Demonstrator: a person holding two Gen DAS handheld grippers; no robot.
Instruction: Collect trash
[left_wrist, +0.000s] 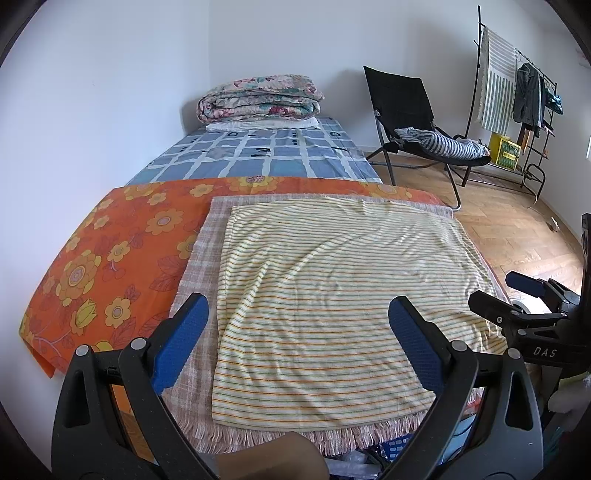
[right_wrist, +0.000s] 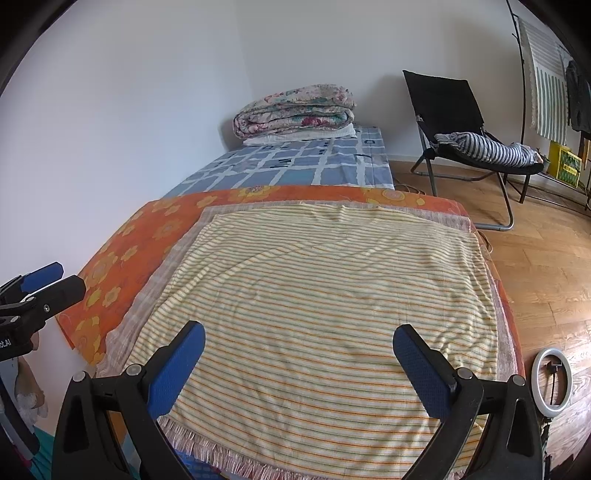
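Trash: none identifiable on the striped cloth (left_wrist: 325, 295). Left gripper (left_wrist: 297, 343) and right gripper (right_wrist: 299, 363) both spread wide, empty, above its near edge. Risk: pinching cloth folds by mistake; floor speck (left_wrist: 554, 224) at 2 o'clock unclear.

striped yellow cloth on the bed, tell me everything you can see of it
The striped yellow cloth is soft knit-looking fabric with thin orange and green lines. It lies flat, mildly wrinkled, spread over a pinkish fringed blanket, which lies on an orange floral sheet. Both open grippers hover above its near edge; nothing rests on it.
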